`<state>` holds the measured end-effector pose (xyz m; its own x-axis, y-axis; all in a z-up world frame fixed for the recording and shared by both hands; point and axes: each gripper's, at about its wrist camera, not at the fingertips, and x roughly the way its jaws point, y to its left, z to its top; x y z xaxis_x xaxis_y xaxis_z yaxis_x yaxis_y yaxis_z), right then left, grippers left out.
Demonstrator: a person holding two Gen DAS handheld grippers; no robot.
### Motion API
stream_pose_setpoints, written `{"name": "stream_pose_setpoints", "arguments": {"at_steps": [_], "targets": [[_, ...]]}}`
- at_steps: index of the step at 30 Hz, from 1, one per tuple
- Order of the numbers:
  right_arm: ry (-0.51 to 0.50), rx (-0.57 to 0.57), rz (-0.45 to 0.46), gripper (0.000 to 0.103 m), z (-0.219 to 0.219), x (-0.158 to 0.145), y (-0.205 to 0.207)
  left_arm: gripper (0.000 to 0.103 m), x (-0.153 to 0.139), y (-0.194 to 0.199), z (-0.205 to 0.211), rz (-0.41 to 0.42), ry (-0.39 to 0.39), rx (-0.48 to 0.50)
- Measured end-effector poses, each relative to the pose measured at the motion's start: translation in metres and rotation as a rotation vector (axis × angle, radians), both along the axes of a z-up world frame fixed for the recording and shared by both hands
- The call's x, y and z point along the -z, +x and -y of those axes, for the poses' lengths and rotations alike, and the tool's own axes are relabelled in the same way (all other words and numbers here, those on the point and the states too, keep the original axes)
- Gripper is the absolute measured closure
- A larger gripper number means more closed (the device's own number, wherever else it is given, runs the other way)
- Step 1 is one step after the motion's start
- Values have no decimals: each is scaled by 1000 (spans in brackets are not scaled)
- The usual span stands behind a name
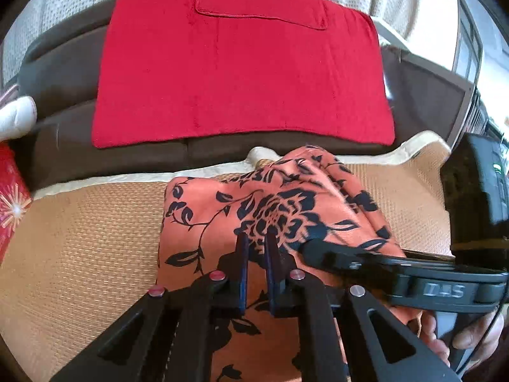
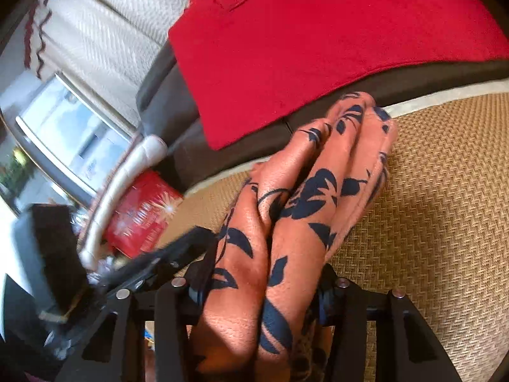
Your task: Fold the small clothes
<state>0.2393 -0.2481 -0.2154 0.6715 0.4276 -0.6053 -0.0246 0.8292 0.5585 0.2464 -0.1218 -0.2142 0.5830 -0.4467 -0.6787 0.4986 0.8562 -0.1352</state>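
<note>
Halfway at best, judging by the slack. Working in front of a dark sofa, facing the big red cloth draped flat over its backrest, and folding on the woven mat covering the seat. Handling the floral garment, orange with dark leaves, lying partly on the mat in the middle and rising in loose ridges toward the sofa's back. Clamping the right gripper on a thick gathered bundle of that garment, folds bulging up between and past its fingers. Keeping the left gripper closed almost fully over the near part of the cloth; not being able to tell whether a thin layer is actually caught between its blue pads. Reaching across with the right gripper's finger just beside the left one, so crowding the same patch. Doing this step well probably means: confirming a real pinch on the left edge before pulling, moving the two grips apart to draw the fabric taut, carrying both at matching height so no corner is dragging, laying the fold down on the mat with edges meeting, and avoiding snagging the red cloth behind. Risking a lopsided fold otherwise, given the right-hand bunching.
</note>
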Motion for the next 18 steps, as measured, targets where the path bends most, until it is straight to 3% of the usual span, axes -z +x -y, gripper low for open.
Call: {"name": "stream_pose_setpoints", "arguments": {"at_steps": [3,4,5,7,9,14,16,18], "targets": [[0,36,-114,53,1,22,12,89,6,12,-23,-49,-12,-67],[5,56,-152,53,6,30,14,77,11,24,-39,-99,-33,-114],[21,65,-166,53,11,34,14,59,14,30,-49,-131,-57,-141],[61,60,-163,53,17,36,14,40,25,46,-76,-202,-113,-217],[64,54,-164,53,17,39,15,39,37,54,-88,-265,-134,-243],[109,57,-200,50,33,49,15,28,68,57,-80,-435,-162,-162],[134,60,-224,44,37,56,18,17,72,55,-72,-456,-165,-125],[148,64,-239,43,40,62,20,13,71,50,-62,-441,-144,-93]]}}
